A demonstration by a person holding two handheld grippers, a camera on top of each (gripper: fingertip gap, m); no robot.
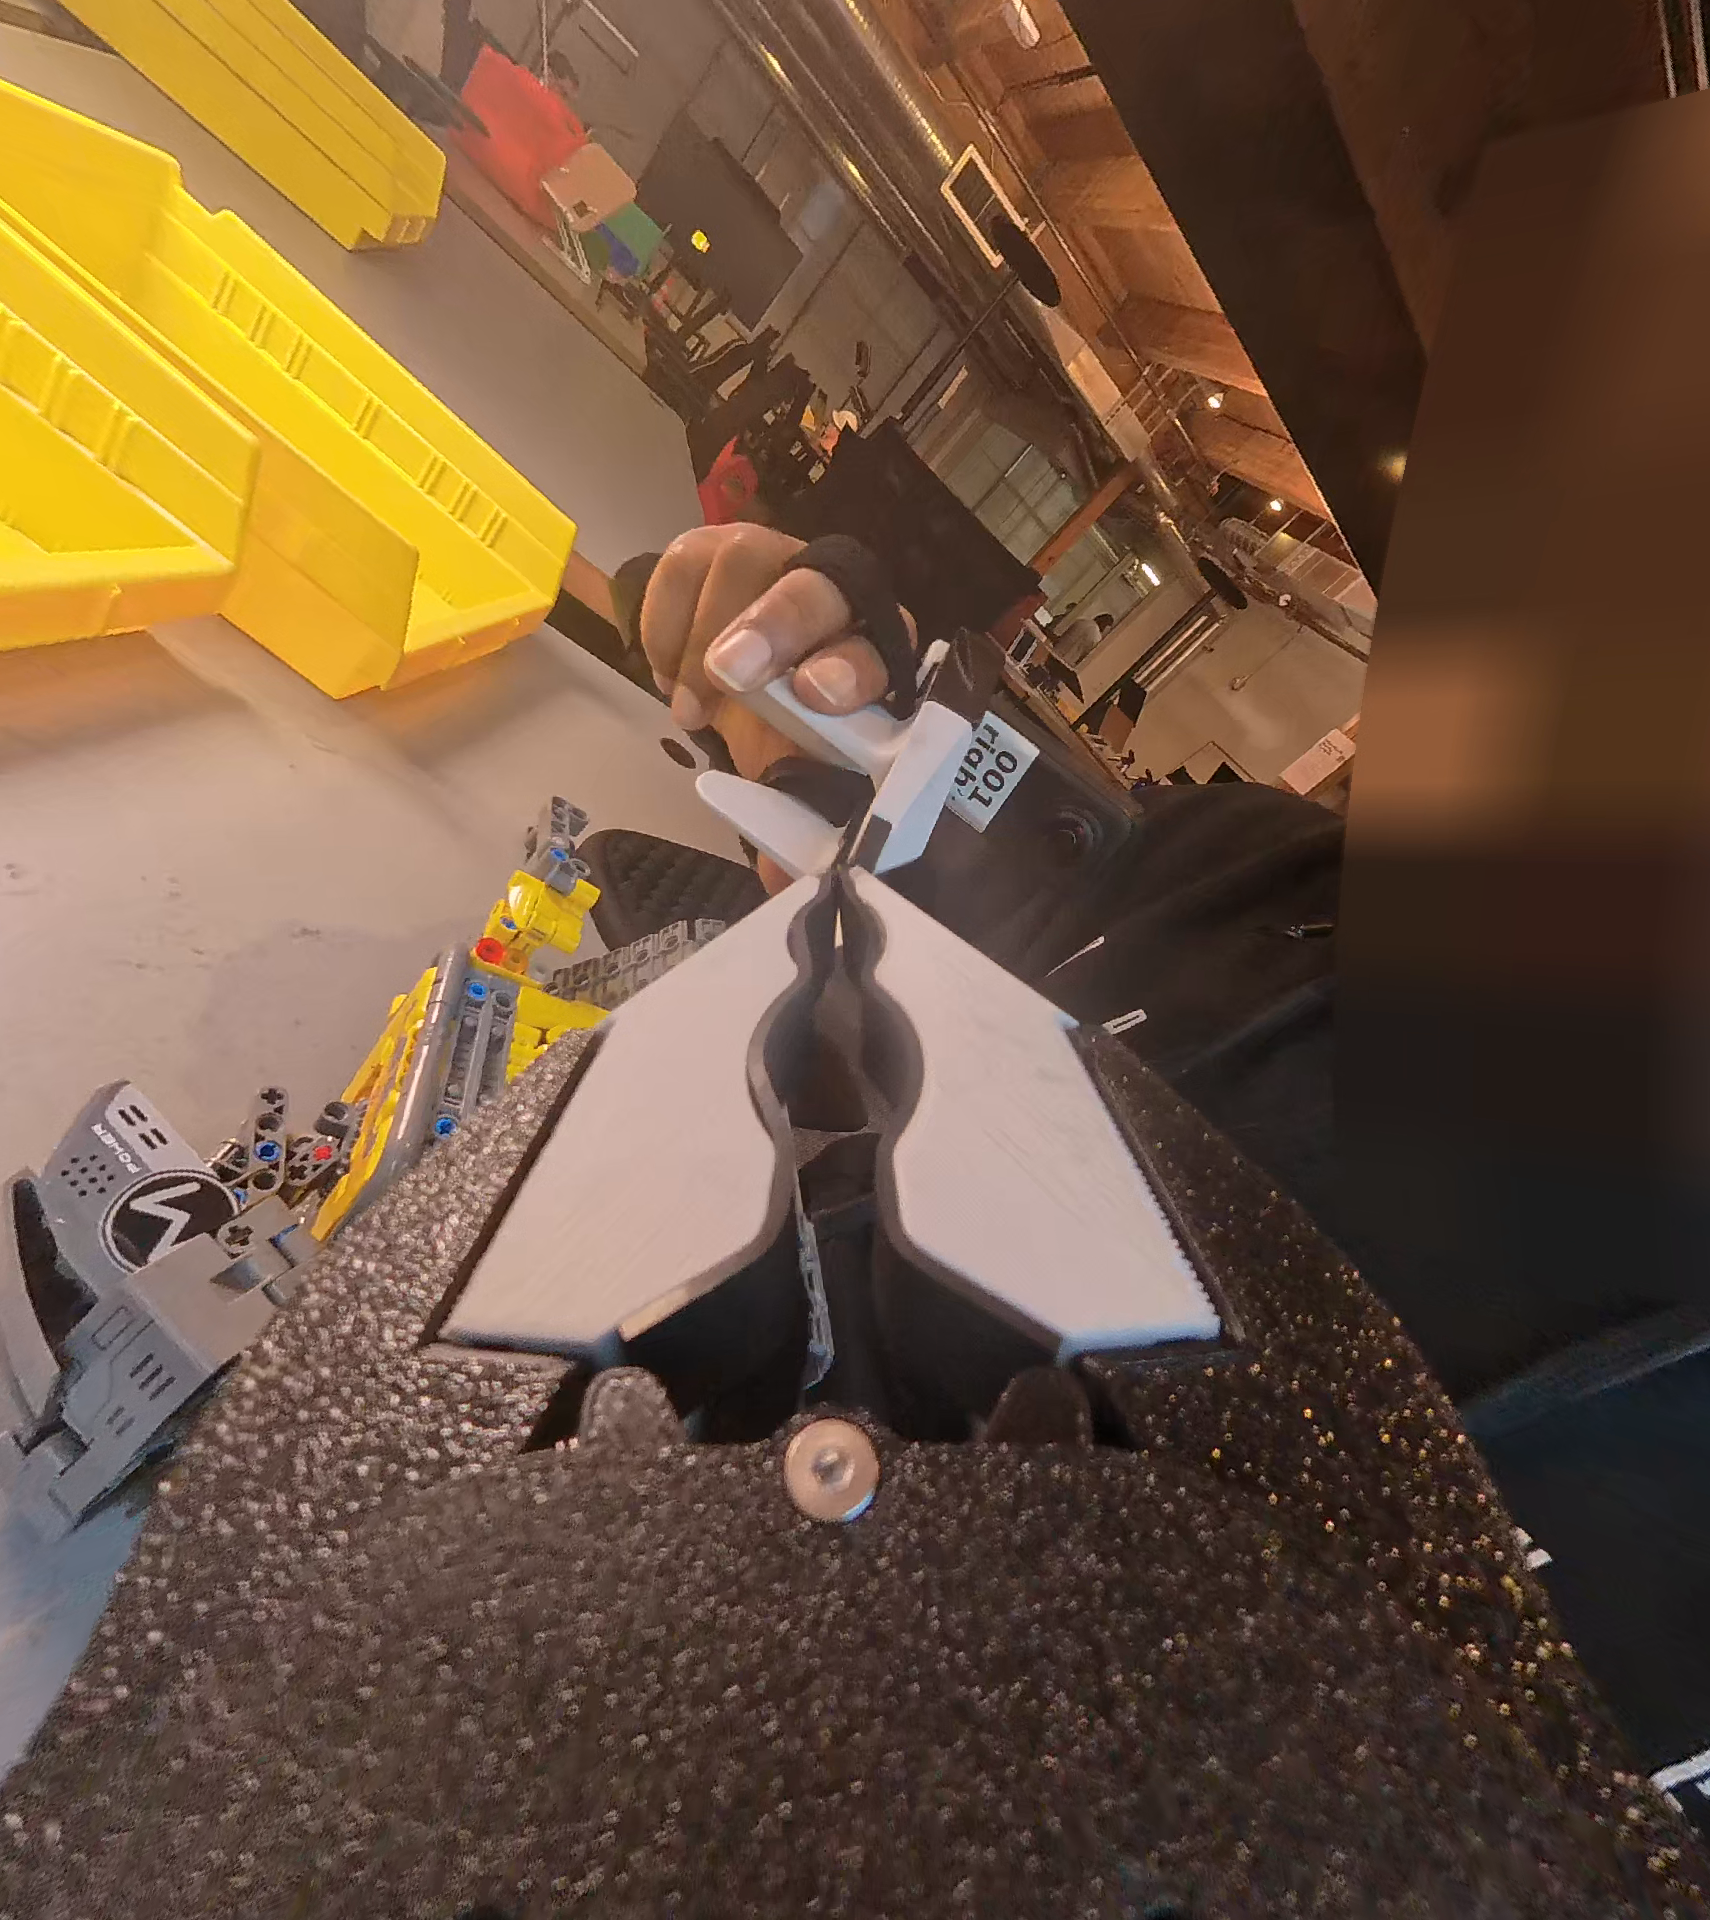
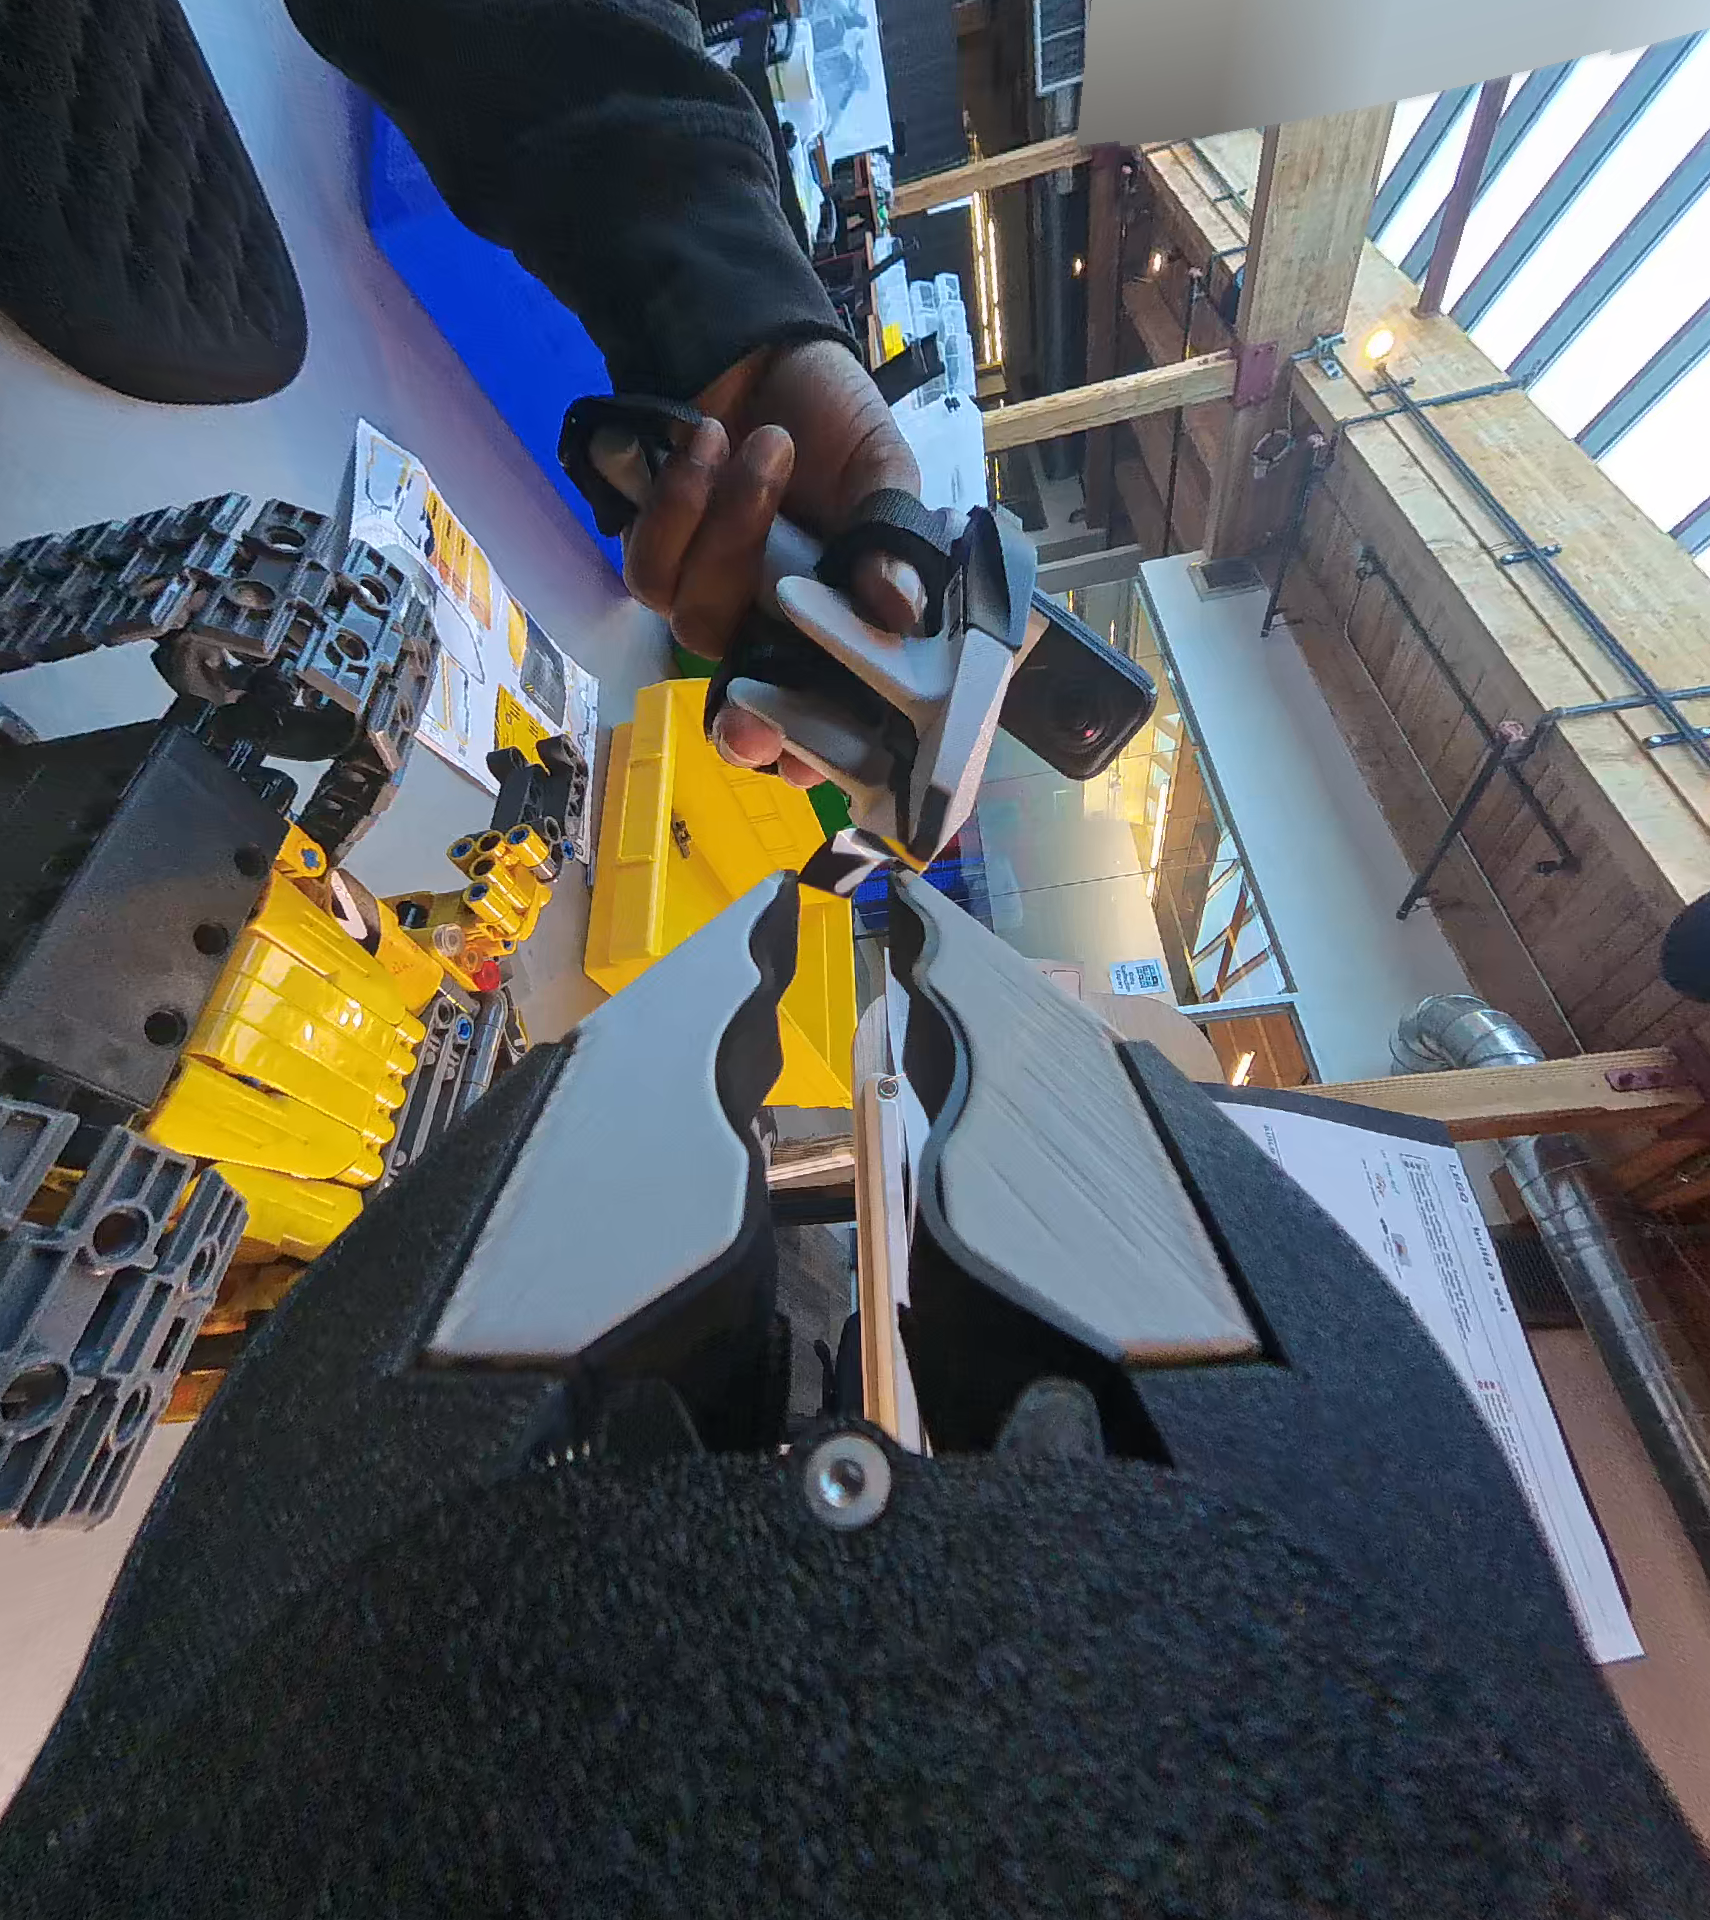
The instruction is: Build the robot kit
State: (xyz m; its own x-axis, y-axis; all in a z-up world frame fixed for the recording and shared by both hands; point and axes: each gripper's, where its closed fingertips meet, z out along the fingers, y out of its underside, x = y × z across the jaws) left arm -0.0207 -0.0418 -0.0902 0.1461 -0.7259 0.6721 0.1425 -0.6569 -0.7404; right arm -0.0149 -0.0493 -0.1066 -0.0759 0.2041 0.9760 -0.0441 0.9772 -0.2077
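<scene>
Yellow bins [image 1: 207, 436] on the table [image 1: 155, 831] — instruction sheet [image 2: 477, 623] nearby.

two tools [image 1: 838, 883], three yellow bins [image 1: 394, 540]

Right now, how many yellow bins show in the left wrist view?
3, possibly more past the frame edge: one bin at the top, one mid-left, and one nested at the far left.

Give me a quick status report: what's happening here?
Left gripper shut on small black-yellow piece. Right gripper open, tips flanking it. Yellow brick vehicle alongside.
</scene>
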